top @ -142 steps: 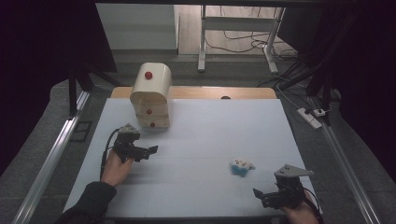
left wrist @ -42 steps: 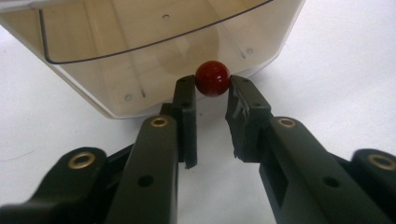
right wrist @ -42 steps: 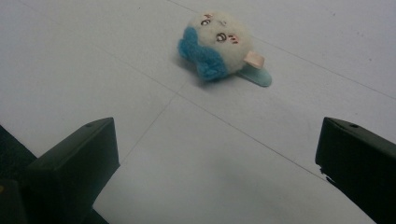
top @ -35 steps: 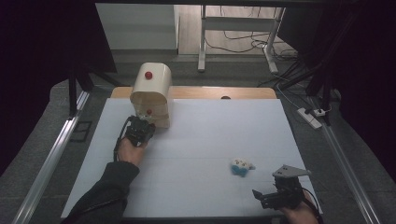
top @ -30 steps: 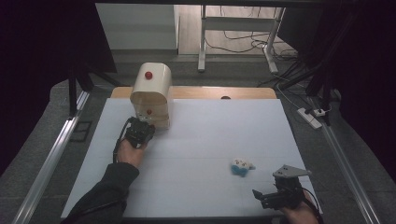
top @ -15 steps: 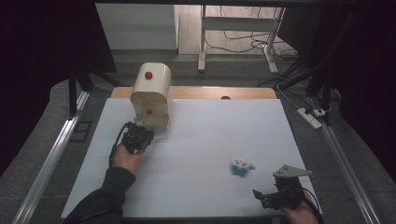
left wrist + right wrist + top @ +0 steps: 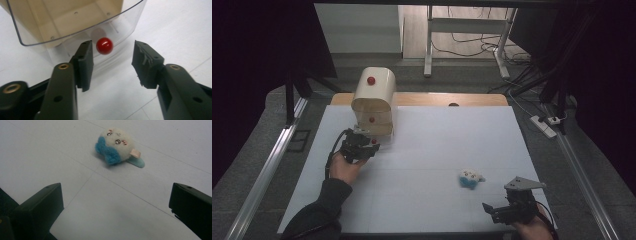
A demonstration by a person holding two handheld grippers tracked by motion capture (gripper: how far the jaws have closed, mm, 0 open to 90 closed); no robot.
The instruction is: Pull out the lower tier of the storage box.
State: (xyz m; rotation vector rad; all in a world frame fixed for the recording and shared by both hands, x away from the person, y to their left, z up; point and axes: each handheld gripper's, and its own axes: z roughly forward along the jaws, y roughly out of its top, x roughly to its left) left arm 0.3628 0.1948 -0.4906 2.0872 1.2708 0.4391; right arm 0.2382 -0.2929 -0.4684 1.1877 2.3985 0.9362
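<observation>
A cream drawer cabinet (image 7: 373, 97) with red knobs stands at the back left of the white table (image 7: 442, 145). Its bottom drawer (image 7: 120, 23), with a clear front wall, is pulled out. My left gripper (image 7: 366, 144) (image 7: 113, 53) faces the drawer's red knob (image 7: 104, 45) (image 7: 373, 142). Its jaws have just been opening, and the knob sits between the pads with a gap on each side. A small white and blue plush toy (image 7: 471, 177) (image 7: 116, 145) lies on the table at the right. My right gripper (image 7: 493, 210) (image 7: 115, 202) rests open just short of the toy, nothing between its jaws.
The cabinet's upper drawer with its knob (image 7: 371, 120) is closed, and another red knob (image 7: 370, 80) sits on the rounded top. Metal rails (image 7: 267, 170) run along both table sides. A power strip (image 7: 546, 125) lies on the floor at the right.
My left gripper has drawn back a little from the cabinet toward the near edge, and the bottom drawer has come out with it. The right gripper and the toy have stayed put.
</observation>
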